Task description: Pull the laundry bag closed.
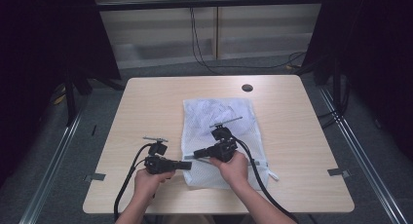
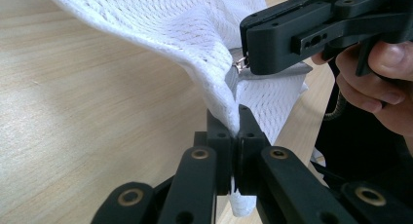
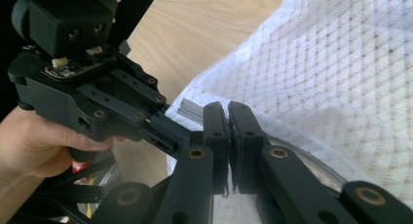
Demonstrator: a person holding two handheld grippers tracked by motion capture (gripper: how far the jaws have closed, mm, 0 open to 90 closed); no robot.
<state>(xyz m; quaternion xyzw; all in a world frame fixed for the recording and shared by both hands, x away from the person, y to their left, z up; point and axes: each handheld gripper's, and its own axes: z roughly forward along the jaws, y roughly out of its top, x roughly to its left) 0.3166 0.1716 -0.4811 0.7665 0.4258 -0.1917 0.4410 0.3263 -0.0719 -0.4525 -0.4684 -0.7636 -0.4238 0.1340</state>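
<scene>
The mesh bag [image 1: 216, 131] is laid on the table [image 1: 146, 102], around its middle; a round grommet [image 1: 247, 87] is set behind the bag, toward the far edge. The left gripper [image 1: 189, 165] is placed at the bag's near left corner, the right gripper [image 1: 197, 154] just behind it, over the bag's near edge, and a zipper pull [image 2: 239, 63] is seen between them
</scene>
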